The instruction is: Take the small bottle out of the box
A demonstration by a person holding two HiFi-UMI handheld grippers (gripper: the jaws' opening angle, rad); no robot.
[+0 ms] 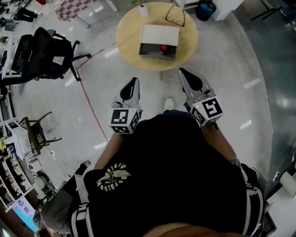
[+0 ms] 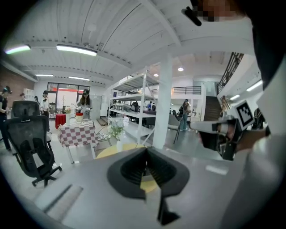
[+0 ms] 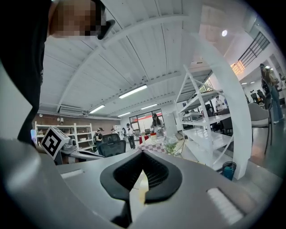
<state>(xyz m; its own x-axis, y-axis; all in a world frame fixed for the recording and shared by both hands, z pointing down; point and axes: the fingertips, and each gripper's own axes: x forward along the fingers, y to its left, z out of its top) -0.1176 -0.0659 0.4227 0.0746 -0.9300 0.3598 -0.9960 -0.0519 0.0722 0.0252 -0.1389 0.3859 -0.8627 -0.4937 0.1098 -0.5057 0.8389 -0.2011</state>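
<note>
A pale polished floor (image 1: pixel 231 69) is seen from above, and one person in a black shirt (image 1: pixel 166 176) fills the lower part of the head view. One round wooden table (image 1: pixel 127 51) is set ahead of the person, and one black office chair (image 1: pixel 37 53) is placed well apart from it at the left. One open box (image 1: pixel 148 51) is laid on the table, its white flap folded back. Two grippers are held side by side short of the table, each fitted with one marker cube. The left gripper (image 1: pixel 135 80) is seen with its jaws brought together at the tips, nothing being held between them. The right gripper (image 1: pixel 181 71) is likewise closed and empty. One pair of glasses (image 1: pixel 175 18) is laid on the table behind the box, and one small white vase (image 1: pixel 144 10) is stood at the far rim. One small bottle (image 1: pixel 163 47), red on top, is seen inside the box, untouched by either gripper.
</note>
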